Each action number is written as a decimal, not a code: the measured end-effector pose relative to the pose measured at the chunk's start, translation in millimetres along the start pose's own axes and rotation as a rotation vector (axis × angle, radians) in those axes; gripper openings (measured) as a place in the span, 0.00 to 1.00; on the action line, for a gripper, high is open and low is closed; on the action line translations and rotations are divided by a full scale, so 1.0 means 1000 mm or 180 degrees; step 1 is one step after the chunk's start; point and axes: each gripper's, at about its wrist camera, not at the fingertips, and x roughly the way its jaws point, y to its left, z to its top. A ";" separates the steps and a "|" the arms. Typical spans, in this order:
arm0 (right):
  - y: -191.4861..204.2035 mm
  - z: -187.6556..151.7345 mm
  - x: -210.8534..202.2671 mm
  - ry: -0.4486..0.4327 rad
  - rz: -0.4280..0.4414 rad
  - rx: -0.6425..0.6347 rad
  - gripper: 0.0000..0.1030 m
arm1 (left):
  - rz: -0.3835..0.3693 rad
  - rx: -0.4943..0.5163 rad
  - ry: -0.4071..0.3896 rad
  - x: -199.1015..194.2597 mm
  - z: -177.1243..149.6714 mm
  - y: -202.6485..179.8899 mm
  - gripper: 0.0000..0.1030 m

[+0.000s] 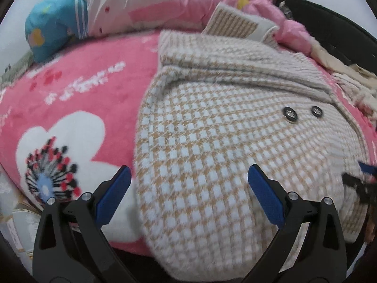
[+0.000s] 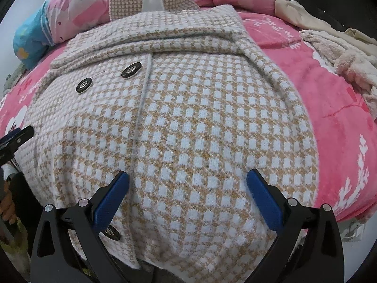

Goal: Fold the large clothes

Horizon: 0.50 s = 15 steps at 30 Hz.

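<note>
The tan-and-white houndstooth knit coat [image 2: 188, 122] lies flat on the pink floral fleece blanket [image 1: 77, 99] covering the bed, sleeves seemingly tucked in across the top, black buttons [image 2: 131, 70] facing up. Its collar end points away toward a bunched pink and blue quilt [image 1: 99, 11], which leaves the hem nearest the person for the next fold, I'd judge. The left tool [image 1: 188, 188] hangs over the coat's left edge with its blue pads spread wide, gripping nothing. The right tool [image 2: 187, 191] is just as wide open above the lower front panel, also empty. Both look poised to pinch the near hem and carry it upward.
</note>
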 end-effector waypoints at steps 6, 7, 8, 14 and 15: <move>-0.002 -0.004 -0.002 -0.0050 0.0048 -0.0094 0.94 | 0.0019 0.0330 -0.0212 -0.040 -0.045 -0.001 0.94; -0.002 -0.005 -0.002 -0.0066 0.0064 -0.0115 0.94 | 0.0032 0.0374 -0.0221 -0.044 -0.052 -0.002 0.94; -0.002 -0.006 -0.003 -0.0084 0.0077 -0.0135 0.94 | 0.0038 0.0420 -0.0222 -0.049 -0.063 -0.002 0.94; -0.003 -0.014 -0.005 -0.0186 0.0109 -0.0216 0.94 | -0.0086 0.0310 -0.0158 -0.058 -0.103 0.002 0.93; -0.002 -0.015 -0.005 -0.0191 0.0113 -0.0220 0.94 | -0.0139 0.0240 -0.0113 -0.056 -0.107 0.003 0.92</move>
